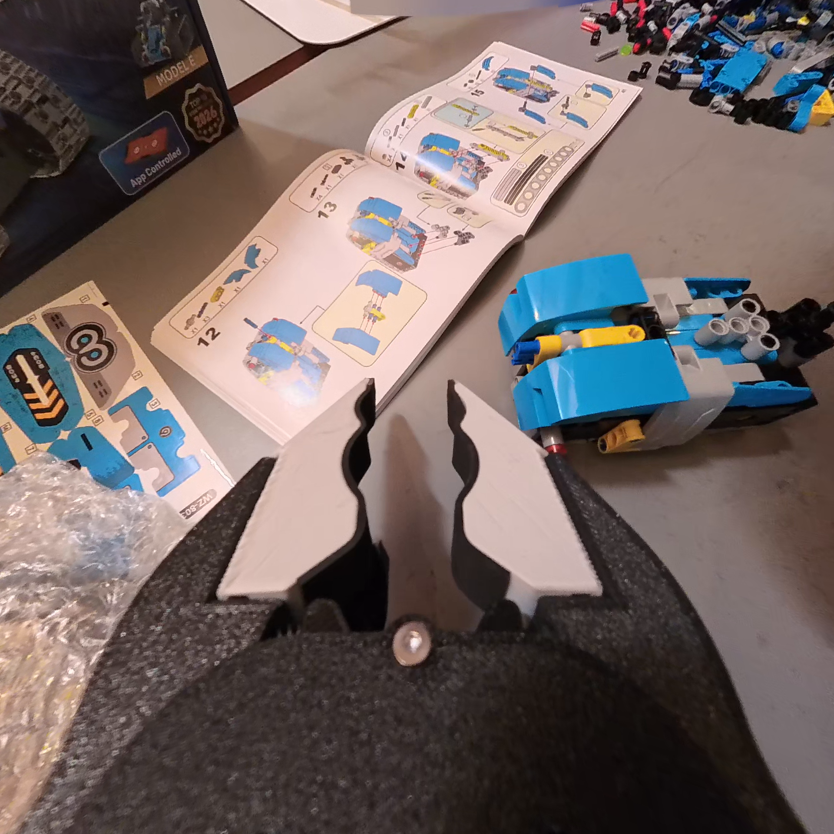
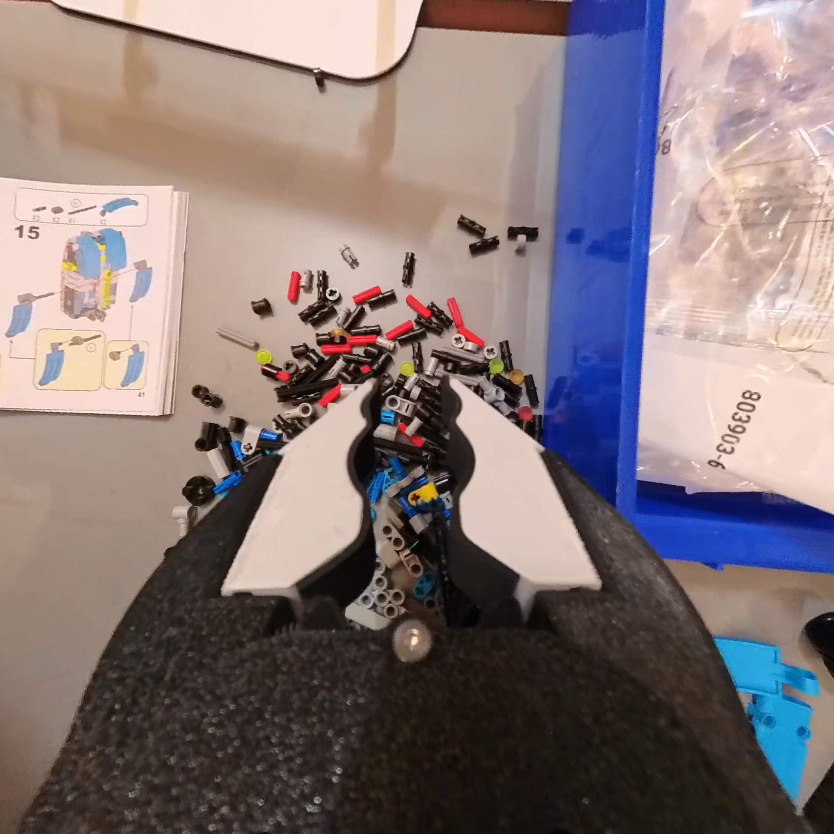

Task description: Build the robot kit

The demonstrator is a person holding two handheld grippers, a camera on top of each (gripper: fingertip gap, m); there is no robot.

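Note:
My left gripper (image 1: 410,383) is open and empty above the grey table, close to the near edge of an open instruction booklet (image 1: 383,212). A partly built blue, grey and yellow brick model (image 1: 632,356) lies on its side to the gripper's right. My right gripper (image 2: 408,383) is open and empty, hovering over a pile of small loose parts (image 2: 388,361): black, red, grey and blue pins and connectors. The same pile shows far off in the left wrist view (image 1: 731,58). A corner of the booklet shows in the right wrist view (image 2: 85,293).
A sticker sheet (image 1: 90,397) and crumpled clear plastic wrap (image 1: 54,564) lie at the left. The dark product box (image 1: 104,99) stands at the back left. A blue bin (image 2: 600,271) holding plastic bags (image 2: 744,225) stands right of the pile. Light blue parts (image 2: 776,704) lie at lower right. The tips of one gripper are about 45 cm away from the tips of the other.

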